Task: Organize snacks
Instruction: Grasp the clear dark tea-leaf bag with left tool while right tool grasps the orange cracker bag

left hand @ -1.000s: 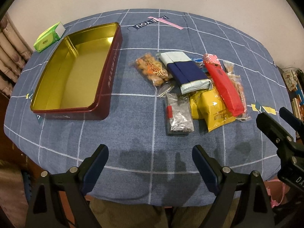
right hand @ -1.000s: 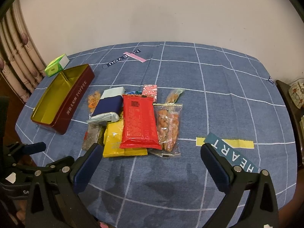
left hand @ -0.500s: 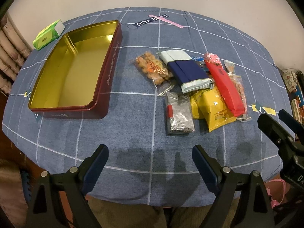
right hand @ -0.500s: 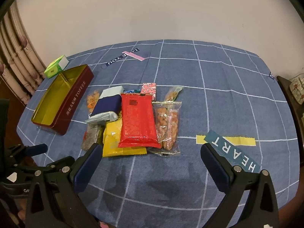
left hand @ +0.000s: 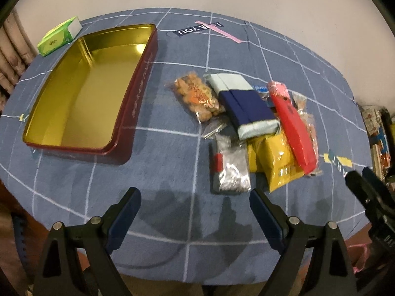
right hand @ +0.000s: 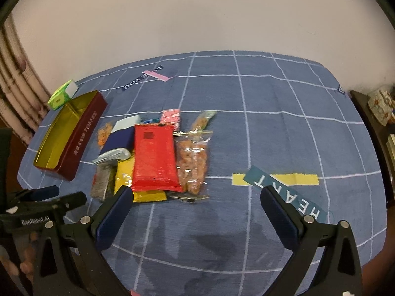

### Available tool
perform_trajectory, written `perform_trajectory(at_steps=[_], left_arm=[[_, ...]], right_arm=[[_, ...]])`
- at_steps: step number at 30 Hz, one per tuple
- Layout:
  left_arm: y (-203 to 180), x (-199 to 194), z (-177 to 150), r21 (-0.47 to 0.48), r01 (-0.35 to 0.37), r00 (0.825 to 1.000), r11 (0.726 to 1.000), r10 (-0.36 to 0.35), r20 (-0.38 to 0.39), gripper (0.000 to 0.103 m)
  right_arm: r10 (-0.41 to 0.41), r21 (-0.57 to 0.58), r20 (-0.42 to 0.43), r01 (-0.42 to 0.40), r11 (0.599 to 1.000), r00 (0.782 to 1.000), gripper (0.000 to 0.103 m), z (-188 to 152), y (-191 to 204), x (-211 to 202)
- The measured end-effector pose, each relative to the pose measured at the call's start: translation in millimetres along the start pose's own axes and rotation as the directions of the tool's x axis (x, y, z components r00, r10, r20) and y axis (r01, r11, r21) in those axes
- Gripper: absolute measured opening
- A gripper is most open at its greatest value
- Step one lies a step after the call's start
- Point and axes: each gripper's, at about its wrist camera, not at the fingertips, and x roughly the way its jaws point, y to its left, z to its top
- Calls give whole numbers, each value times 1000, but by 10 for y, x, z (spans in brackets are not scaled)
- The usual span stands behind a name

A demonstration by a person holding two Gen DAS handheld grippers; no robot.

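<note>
— Two grippers, both with jaws spread wide and nothing between them. The left gripper (left hand: 195, 199) hangs over the near edge of the surface (left hand: 172, 172), which is covered with a blue checked cloth. The right gripper (right hand: 195, 202) hovers further to the right, above the same cloth.

— And the snacks?

— Heaped together in one pile near the middle. A long red packet (right hand: 154, 159) lies on top, partly over a yellow pack (left hand: 277, 160). Just beside the red one, on its right, is a clear bag of nuts (right hand: 193, 161). A navy and pale blue pack (left hand: 245, 107) sits at the left of the heap, touching a clear bag of orange pieces (left hand: 197, 98). Nearest the left gripper lies a silvery pouch (left hand: 230, 169) with a red stripe.

— Anything behind those?

— A small pink wrapper (right hand: 170, 117) and a thin packet (right hand: 203, 120) poke out at the far side. What they hold I cannot tell.

— Where would they go?

— I only see an open tin (left hand: 61, 128), gold inside and dark red outside, standing well apart to the left of the pile. Nothing lies in it. A green box (left hand: 58, 38) rests just beyond its far corner.

— Is either gripper touching a snack?

— No. The right gripper's left finger (right hand: 111, 222) overlaps the yellow pack's corner in its own view, but it stands clear above.
</note>
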Motion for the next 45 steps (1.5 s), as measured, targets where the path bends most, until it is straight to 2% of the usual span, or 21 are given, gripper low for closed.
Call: perform_trajectory(at_steps=[2,6,8,10,24,25,26,30,33,36,38,45], left_arm=[[-37,14,21,13,26,1000,1000,-26,4,91],[-149,76,53,59,24,1000,998,-24,3,90],[-204,132,68,76,29,1000,997,-28,-12,76],[-242,206,94,85,43,999,995,-40,-35,70],[-323,477,227,88,37,997,995,-31,-75,68],[-311,490,230,86,38,996,996,-31,-79,60],[-295,507,232,82,47,995,996,-40,-88,57],[-276,493,217,89,58,995,994,-50,-87,53],[-277,475,199,115,64,995,991,-55,-82,37],[-285,482,183,121,62,996,991,-53,-72,37],[-269,497,189,121,60,996,991,-51,-73,36],[-201,464,150,114,67,995,991,-58,-84,36]], right_arm=[[1,14,-4,-1,1000,1000,103,-4,-49,18],[-4,17,-10,4,1000,1000,103,-10,-87,59],[-3,18,-13,3,1000,1000,103,-14,-101,82],[-6,21,-20,6,1000,1000,102,-22,-121,109],[1,44,-63,2,999,998,102,-22,-243,309],[-1,42,-66,3,999,998,102,-14,-237,328],[-3,37,-69,6,999,998,102,-5,-232,347],[-7,19,-75,9,1000,997,102,48,-195,426],[-10,3,-74,10,1000,997,102,90,-152,464],[-17,-14,-70,16,1000,997,101,134,-121,496],[-26,-13,-64,26,1000,998,94,176,-128,517],[-56,-12,-76,55,998,996,92,237,-191,627]])
